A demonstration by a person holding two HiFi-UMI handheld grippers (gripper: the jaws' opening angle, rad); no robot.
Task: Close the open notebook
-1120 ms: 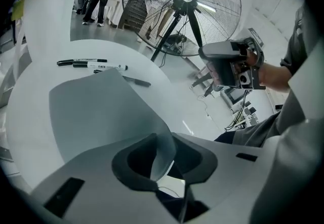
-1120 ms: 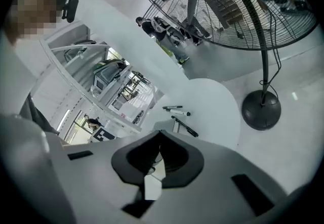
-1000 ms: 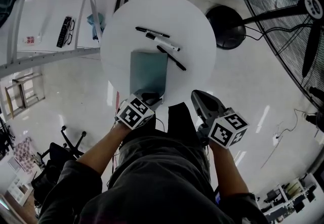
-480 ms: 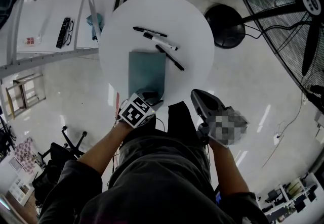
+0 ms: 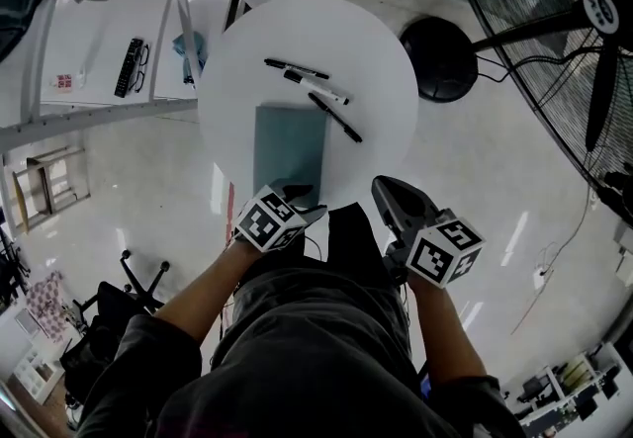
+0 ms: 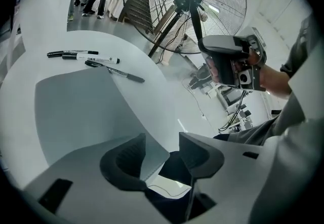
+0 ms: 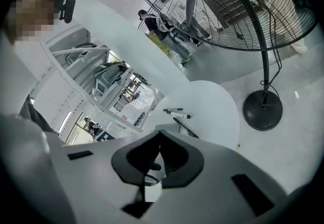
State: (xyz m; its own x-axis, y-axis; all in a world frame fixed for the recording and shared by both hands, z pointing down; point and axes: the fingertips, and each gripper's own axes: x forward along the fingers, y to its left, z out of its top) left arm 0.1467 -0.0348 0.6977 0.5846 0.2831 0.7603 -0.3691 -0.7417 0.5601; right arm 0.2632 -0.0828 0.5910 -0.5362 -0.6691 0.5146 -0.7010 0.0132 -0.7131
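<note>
A: Start at the left. What could go wrong there?

B: The left tool (image 6: 162,149) sits at the lower middle of the head view, at the near edge of the worktop (image 5: 376,50). Its jaws stand apart and grip nothing. The near corner of the notebook (image 5: 290,144) pokes in between them, close by the left pad. If they pinch and pull from there, I'd guess the cover lifts, or the whole book slides off the edge towards the person's lap.

A: And further right?

B: Three pens (image 5: 315,90) lie just beyond the book's far edge. One slants past its far right corner, and I cannot tell whether it touches. A forward shove on the book would likely knock them, and they'd probably roll on that smooth round top.

A: The right tool?

B: The right tool (image 7: 160,137) is right of centre in the lower frame, off the worktop and above the lap, with its jaws brought together on nothing. It is well apart from the book, so it couldn't steady it if the left one slipped.

A: How does the book look?

B: It's a plain teal rectangle lying flat in the middle of the worktop, with its long side running away from the person. Only a smooth cover shows, with no pages and no spine detail I can make out. By my reading it is already closed, so little seems left but to back the left tool away cleanly.
</note>
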